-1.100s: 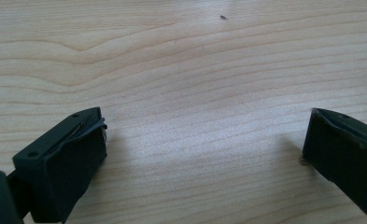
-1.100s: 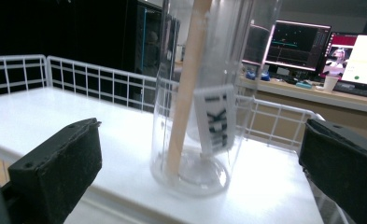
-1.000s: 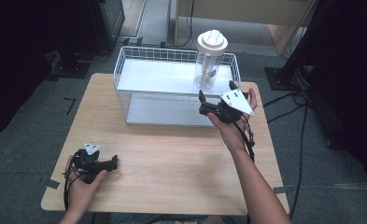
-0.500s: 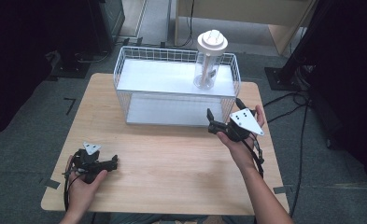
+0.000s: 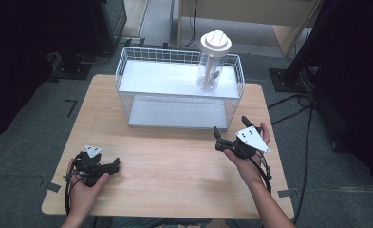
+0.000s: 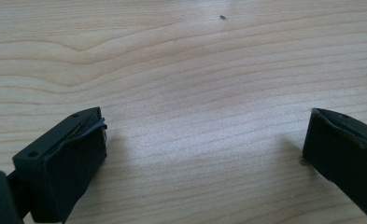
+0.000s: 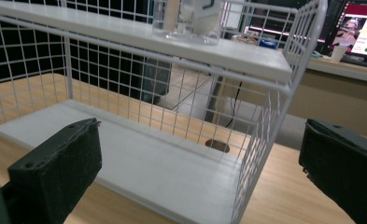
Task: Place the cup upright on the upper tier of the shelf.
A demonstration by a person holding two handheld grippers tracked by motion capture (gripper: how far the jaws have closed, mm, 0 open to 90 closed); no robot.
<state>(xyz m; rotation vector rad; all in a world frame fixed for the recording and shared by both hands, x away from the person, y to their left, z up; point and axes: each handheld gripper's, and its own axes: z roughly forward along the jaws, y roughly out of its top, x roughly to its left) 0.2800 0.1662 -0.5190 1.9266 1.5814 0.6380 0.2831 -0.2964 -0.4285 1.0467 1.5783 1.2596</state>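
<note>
A white wire rack (image 5: 127, 76) with two white shelves stands at the back of the wooden table (image 5: 174, 166). A clear jar with a white lid (image 5: 214, 61) stands upright on the top shelf at its right end; its base (image 7: 186, 23) appears in the right gripper view. My right gripper (image 5: 231, 132) is open and empty, held just in front of the rack's right front corner (image 7: 274, 93). My left gripper (image 5: 113, 165) rests low at the table's front left, open, with bare wood (image 6: 204, 116) between its jaws.
Dark cabinets and a black stand surround the table on grey carpet. Cables (image 5: 303, 102) run across the floor at the right. A monitor (image 7: 363, 28) and a paper cup (image 7: 338, 52) sit on a desk beyond the rack.
My right gripper has drawn back from the rack toward the table's front right, empty. The jar stays on the top shelf. The left gripper has not moved.
</note>
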